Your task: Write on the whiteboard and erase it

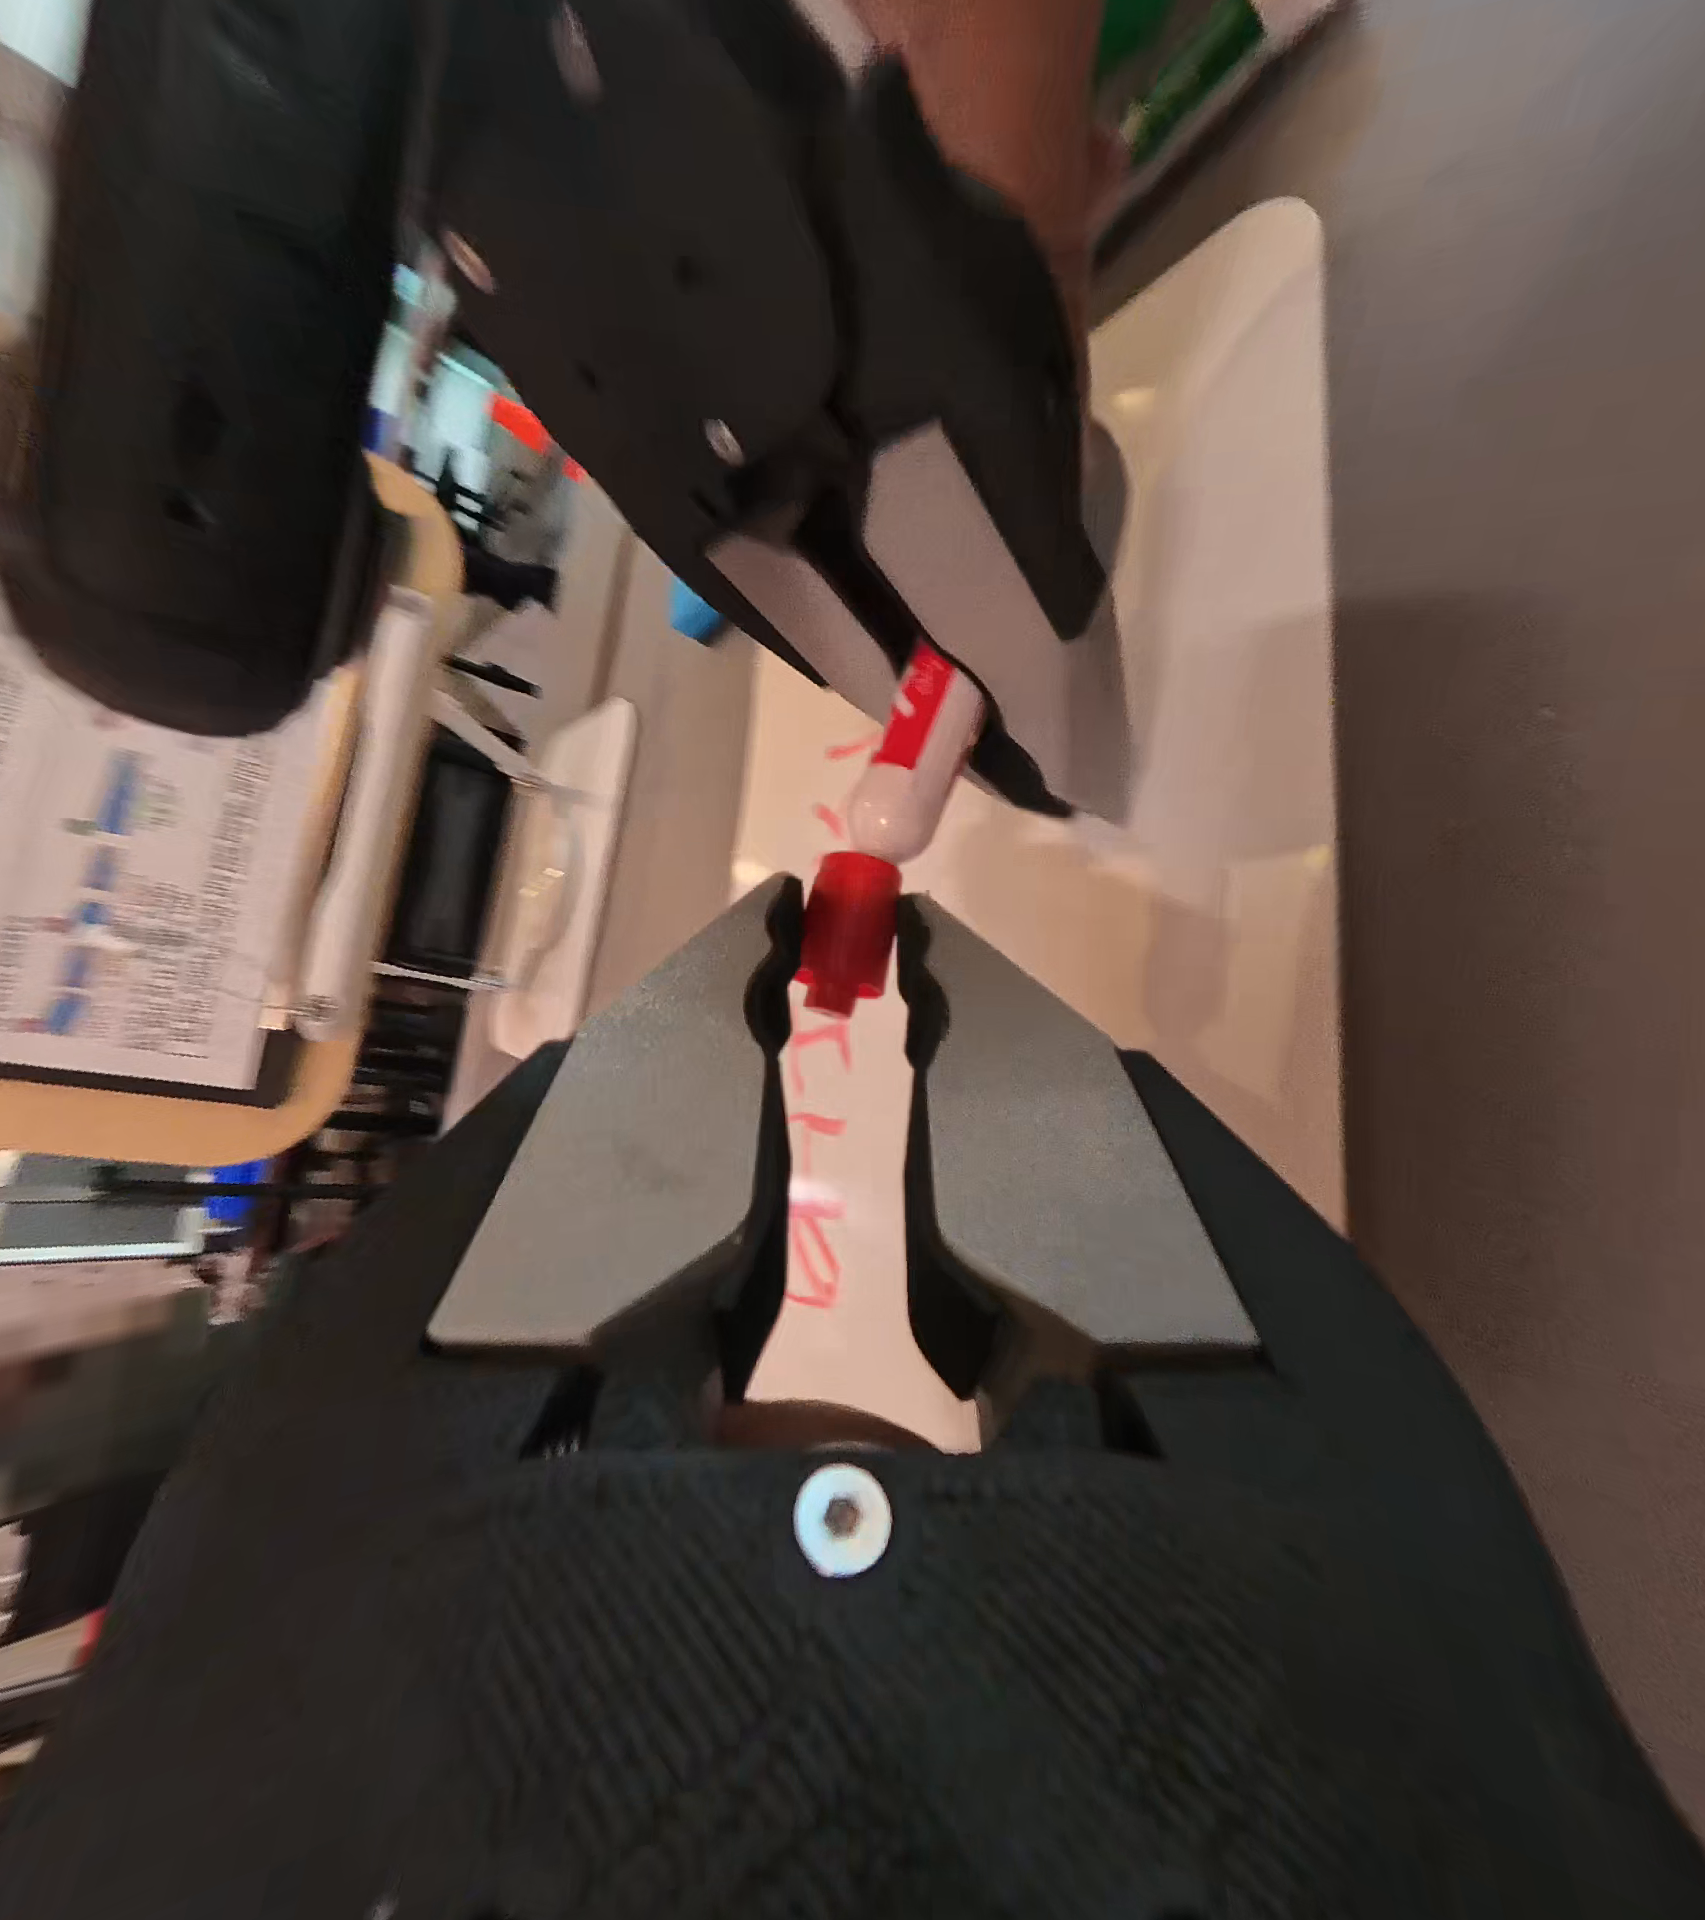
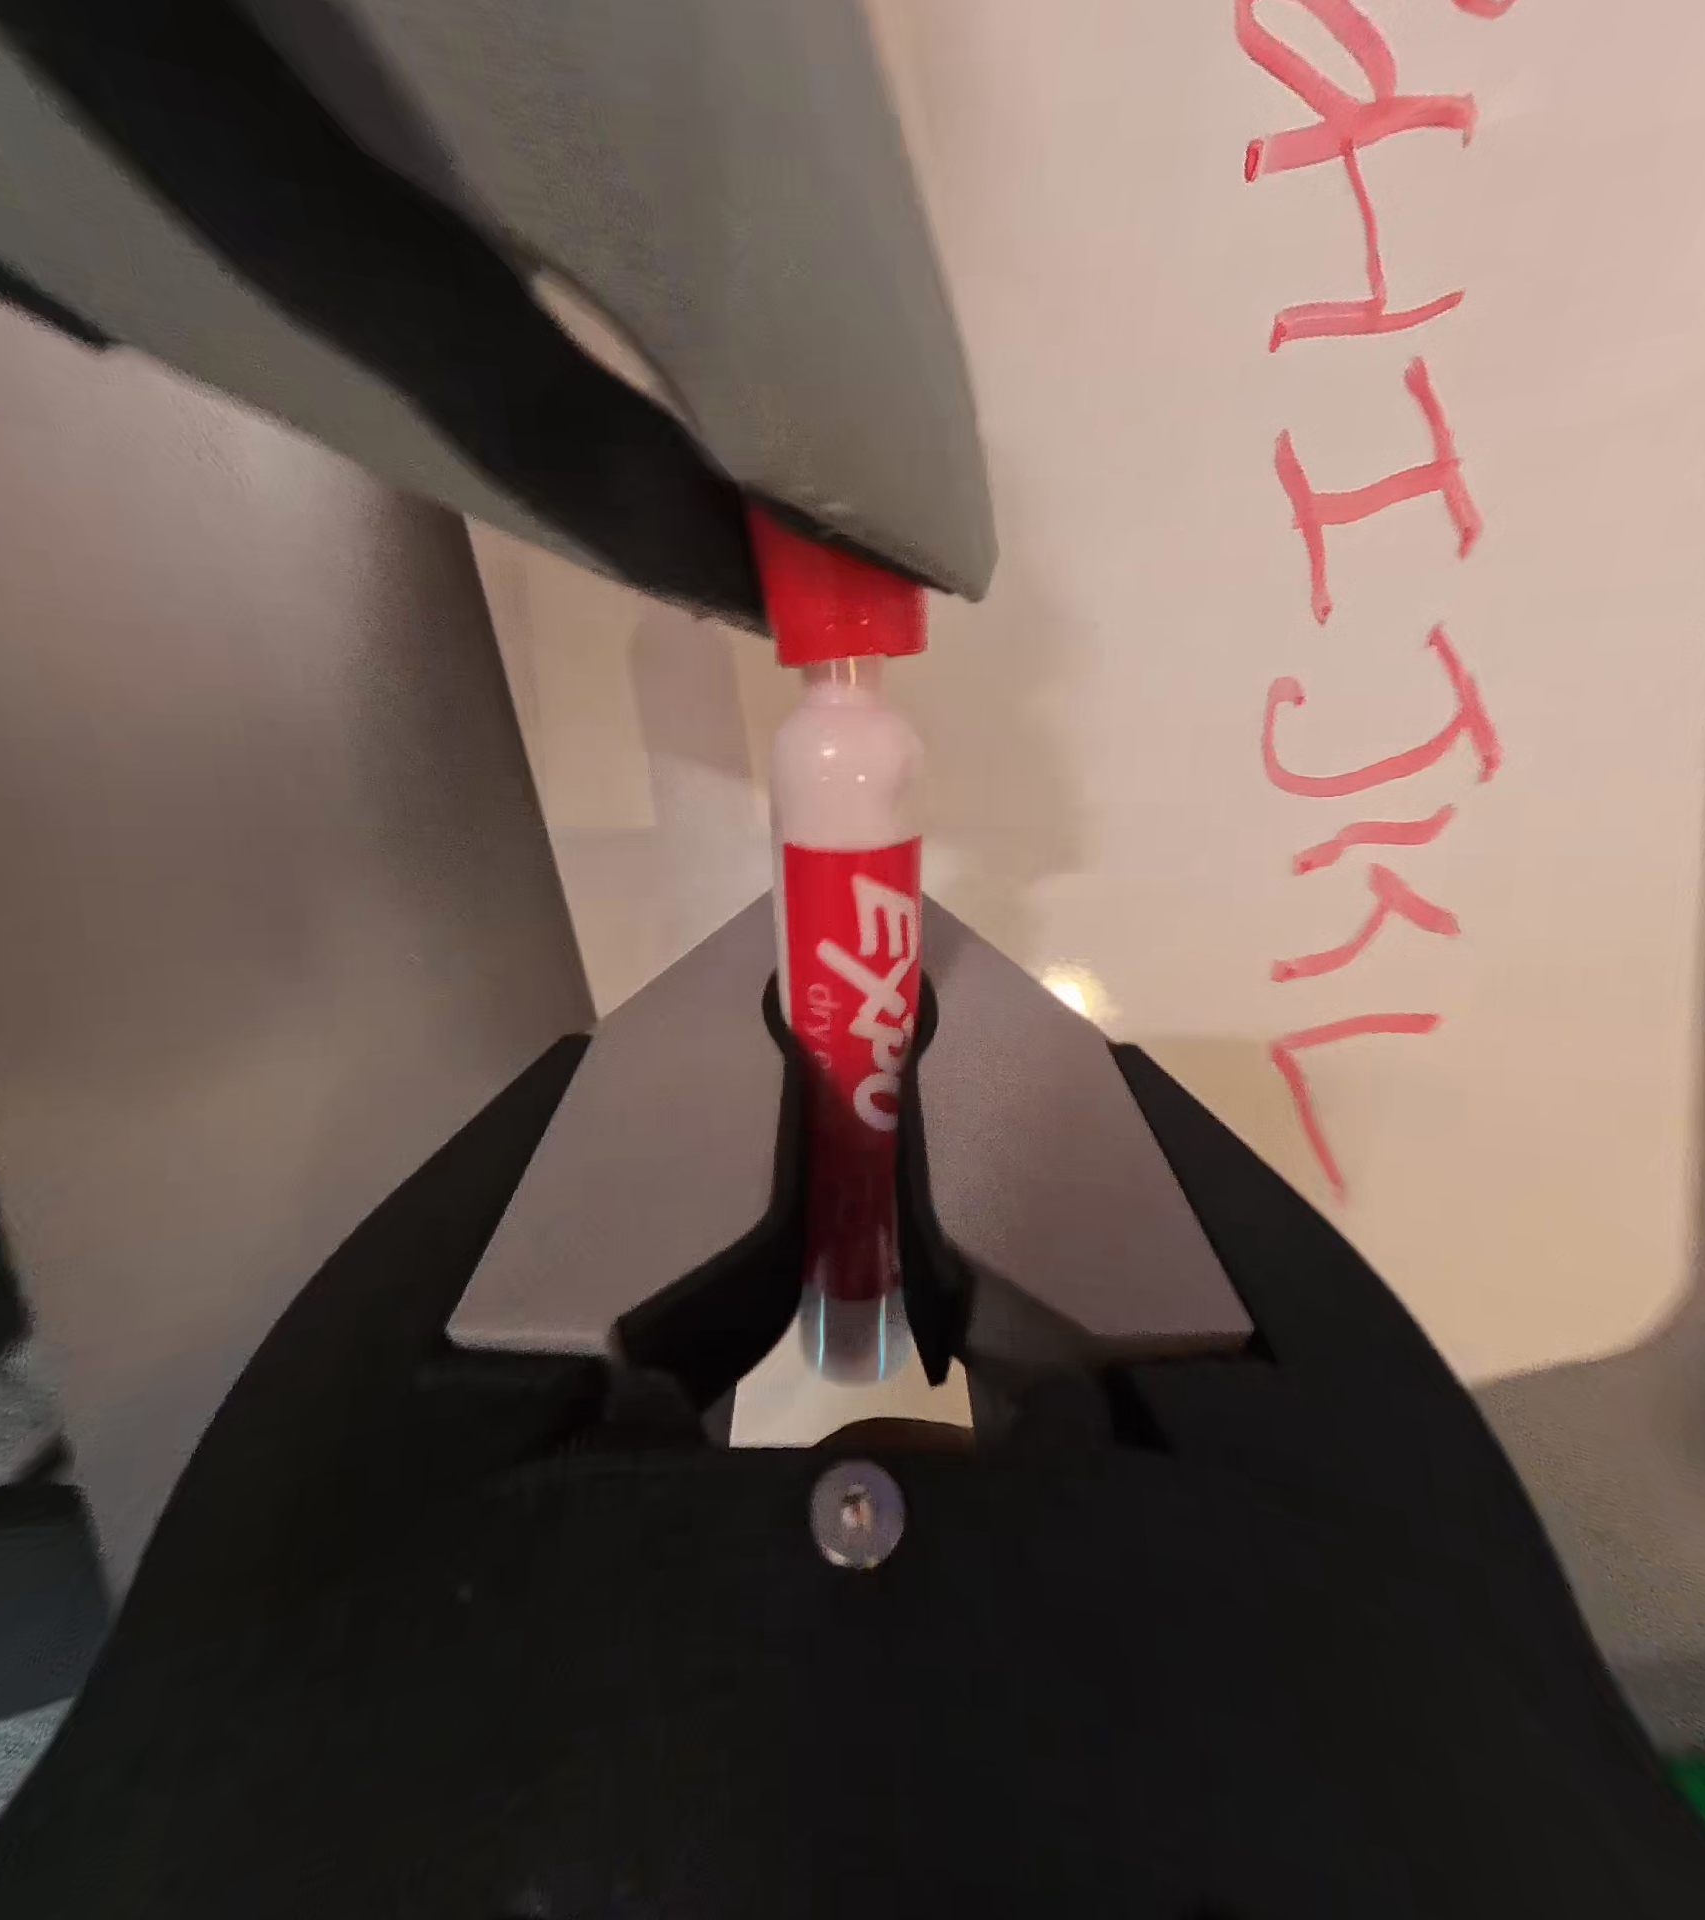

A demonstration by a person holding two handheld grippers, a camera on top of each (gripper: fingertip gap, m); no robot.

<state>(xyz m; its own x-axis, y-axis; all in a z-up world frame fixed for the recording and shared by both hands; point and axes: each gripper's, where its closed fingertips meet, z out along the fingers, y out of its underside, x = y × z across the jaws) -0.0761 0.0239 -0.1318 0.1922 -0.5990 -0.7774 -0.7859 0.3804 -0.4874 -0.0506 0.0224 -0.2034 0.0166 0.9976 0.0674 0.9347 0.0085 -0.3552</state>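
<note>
The right gripper [image 2: 848, 997] points forward over the whiteboard [image 2: 1118, 727], its grey fingers clenched around the barrel of a red-and-white dry-erase marker [image 2: 843, 935]. Facing it, the left gripper [image 1: 846, 935] pinches the red plastic cap [image 1: 848, 930] at its notched fingertips, the cap at the marker's far tip. Red handwriting [image 2: 1367, 623] runs along the glossy board to the right.

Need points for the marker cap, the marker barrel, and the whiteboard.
marker cap [image 1: 848, 928], left wrist view: on the red cap's side, between the left gripper's fingertips.
marker barrel [image 2: 850, 821], right wrist view: on the barrel just above the right gripper's fingertips.
whiteboard [image 2: 1087, 416], right wrist view: bare white area left of the red writing.
</note>
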